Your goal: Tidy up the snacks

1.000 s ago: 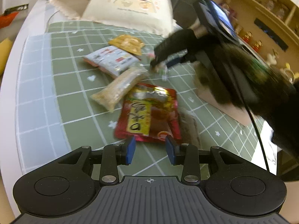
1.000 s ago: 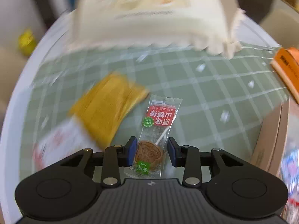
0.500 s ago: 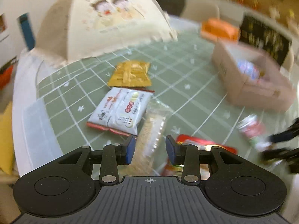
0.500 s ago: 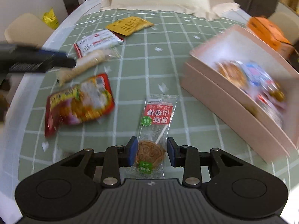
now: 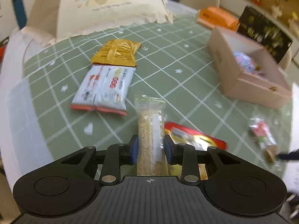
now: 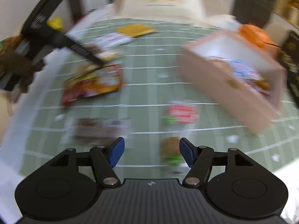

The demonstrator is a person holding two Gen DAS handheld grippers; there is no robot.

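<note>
While the left gripper point(image 5: 151, 147) was drawing its blue pads in, a long clear packet of pale, grainy crumbs point(image 5: 151, 130) stood between them, both pads already against its crinkled sides. It reached away from the tool over a green tablecloth point(image 5: 168, 71) ruled with white lines and small stars.

Beyond it lay a flat white pouch with a red bottom seam point(image 5: 103, 89), and just past that a glossy yellow foil sachet point(image 5: 116, 53), the two touching end to end. A shiny red bag point(image 5: 196, 138) poked out beside the right pad. Off to the right sat a pale pink, square-cornered cardboard box point(image 5: 248, 85) with wrapped sweets inside. A cream fabric dome with a frilled hem point(image 5: 104, 9) covered the far end of the table.

On the other side, the right gripper point(image 6: 151, 152) was spreading its pads, and they touched nothing. A clear-wrapped lollipop with a red label point(image 6: 179, 115), badly blurred, lay on the cloth just inside the right pad, near the box point(image 6: 224, 85). A dark brown wrapper point(image 6: 97, 130) lay to the left, smeared by motion.
</note>
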